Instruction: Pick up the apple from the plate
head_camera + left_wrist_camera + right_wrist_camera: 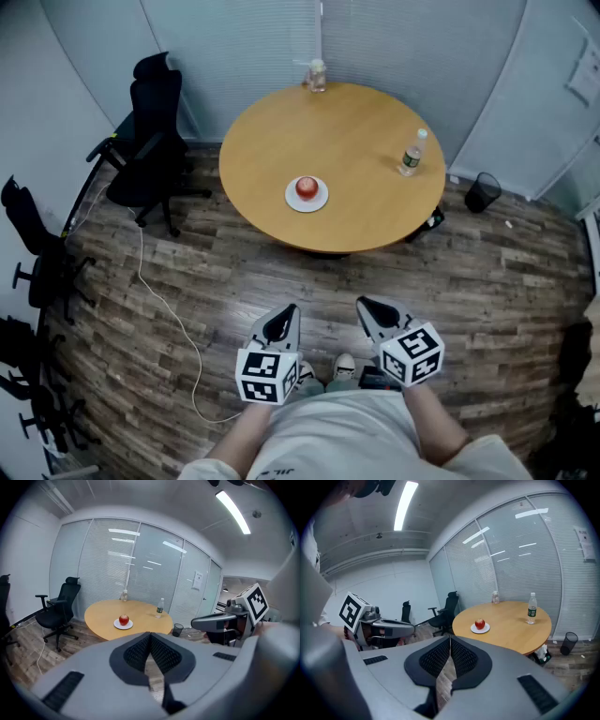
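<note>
The apple (307,187) sits on its plate (320,203) on the round worktop (366,141), well ahead of both tongs. The left tongs (286,317) and right tongs (368,309) are pressed together, empty. The left look slightly nearer.

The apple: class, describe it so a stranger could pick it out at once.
A round wooden table stands before the window blinds. Near its nearest edge lies a white plate, and the apple sits on it. It alone is red; its neighbours are bottles.
</note>
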Tool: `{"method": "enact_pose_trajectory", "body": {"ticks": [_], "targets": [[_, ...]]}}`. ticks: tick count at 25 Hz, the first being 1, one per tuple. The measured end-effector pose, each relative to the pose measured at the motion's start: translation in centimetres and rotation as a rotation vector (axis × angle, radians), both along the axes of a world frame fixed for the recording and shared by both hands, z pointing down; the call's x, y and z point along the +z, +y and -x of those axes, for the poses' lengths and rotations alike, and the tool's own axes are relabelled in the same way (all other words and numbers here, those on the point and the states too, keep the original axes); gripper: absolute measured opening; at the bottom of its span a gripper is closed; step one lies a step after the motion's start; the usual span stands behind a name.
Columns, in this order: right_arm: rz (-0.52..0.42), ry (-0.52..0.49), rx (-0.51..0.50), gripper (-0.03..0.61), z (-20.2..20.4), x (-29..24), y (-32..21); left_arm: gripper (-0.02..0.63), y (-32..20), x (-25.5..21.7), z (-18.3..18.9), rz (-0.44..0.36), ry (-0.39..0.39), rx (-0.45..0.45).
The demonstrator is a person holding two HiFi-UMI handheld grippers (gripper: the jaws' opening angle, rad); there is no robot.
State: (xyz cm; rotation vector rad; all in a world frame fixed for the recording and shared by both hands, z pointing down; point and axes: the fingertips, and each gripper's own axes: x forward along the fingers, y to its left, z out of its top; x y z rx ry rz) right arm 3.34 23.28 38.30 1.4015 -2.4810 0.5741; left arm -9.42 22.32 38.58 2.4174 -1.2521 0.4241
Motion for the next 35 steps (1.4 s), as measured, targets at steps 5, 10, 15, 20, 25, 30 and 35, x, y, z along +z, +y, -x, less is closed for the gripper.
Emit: {"method": "enact_pose_trajectory", "body": {"ticks": [5,10,15,20,25,30,35], "targets": [[0.000,0.009,-0.004,0.031,-0.1,-0.1,-0.1,0.002,-0.1,-0.2,-0.2,0.000,-0.003,0.007],[0.001,0.014,-0.009,0.031,0.2,-0.1,-0.1,0.002,-0.2,-0.2,0.0,0.000,0.000,0.011],[-0.004,0.000,0.019,0.031,0.4,-0.3,-0.3,0.002,-0.2,-0.3,0.7,-0.004,0.009,0.018],[-0.016,0.010,0.066,0.031,0.9,-0.7,-0.8,0.002,-0.2,-0.4,2.3,-0.007,0.019,0.029],[-0.023,0.018,0.101,0.031,1.3,-0.6,-1.1,0.002,-0.8,0.1,3.6,-0.002,0.030,0.033],[-0.003,0.009,0.106,0.031,0.7,0.7,-2.7,0.002,-2.5,0.8,2.7,0.007,0.036,0.042],[0.011,-0.007,0.093,0.031,-0.3,2.1,-8.0,0.002,-7.3,1.6,1.5,0.012,0.023,0.032]]}}
